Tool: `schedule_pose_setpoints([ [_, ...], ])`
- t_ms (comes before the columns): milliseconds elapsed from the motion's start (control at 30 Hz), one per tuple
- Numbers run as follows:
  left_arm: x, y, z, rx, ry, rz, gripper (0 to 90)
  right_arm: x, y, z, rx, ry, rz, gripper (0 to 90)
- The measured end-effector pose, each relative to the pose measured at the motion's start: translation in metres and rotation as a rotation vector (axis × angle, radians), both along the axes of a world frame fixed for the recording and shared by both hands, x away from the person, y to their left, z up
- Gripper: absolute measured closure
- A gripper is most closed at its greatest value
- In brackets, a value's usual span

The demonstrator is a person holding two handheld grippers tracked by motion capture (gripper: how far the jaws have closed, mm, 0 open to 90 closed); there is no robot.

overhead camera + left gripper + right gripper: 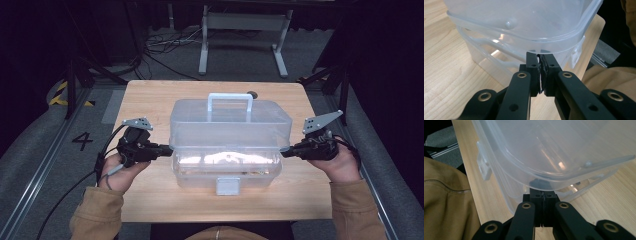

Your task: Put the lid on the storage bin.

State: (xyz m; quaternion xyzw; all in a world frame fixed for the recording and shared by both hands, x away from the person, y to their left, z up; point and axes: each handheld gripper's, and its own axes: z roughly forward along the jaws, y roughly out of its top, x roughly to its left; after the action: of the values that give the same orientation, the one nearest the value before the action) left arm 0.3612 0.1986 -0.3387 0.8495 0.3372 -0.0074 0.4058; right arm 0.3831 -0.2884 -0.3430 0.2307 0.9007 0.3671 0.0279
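A clear plastic storage box stands in the middle of the wooden table (150, 100). Its lid (230, 122), with a pale handle (230, 100), sits raised above the base (225, 172), which has a latch (228, 186) at the front. My left gripper (167, 148) is shut with nothing between its jaws, and its tips are tucked under the lid's rim (554, 41) at the left end. My right gripper (286, 150) is also shut and empty, and its tips sit under the lid's rim (544, 173) at the right end. The left gripper (539, 56) and right gripper (544, 191) show pads pressed together.
Something pale lies inside the base (225, 159), blurred by the plastic. A small dark object (252, 94) sits at the table's far edge. Beyond the table stand a grey frame (245, 25) and cables on the floor. Tan sleeves (97, 210) come in from the bottom.
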Motion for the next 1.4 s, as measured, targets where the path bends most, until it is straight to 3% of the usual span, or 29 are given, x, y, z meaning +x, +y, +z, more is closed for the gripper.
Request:
schedule_pose_setpoints([
  [800,0.001,-0.009,-0.008,0.118,0.056,-0.045,85.6,0.0,0.003,-0.006,-0.092,0.053,0.039,90.0],
  [1400,0.003,-0.012,-0.015,0.167,0.103,-0.075,85.3,0.001,0.006,-0.012,-0.147,0.082,0.063,90.0],
])
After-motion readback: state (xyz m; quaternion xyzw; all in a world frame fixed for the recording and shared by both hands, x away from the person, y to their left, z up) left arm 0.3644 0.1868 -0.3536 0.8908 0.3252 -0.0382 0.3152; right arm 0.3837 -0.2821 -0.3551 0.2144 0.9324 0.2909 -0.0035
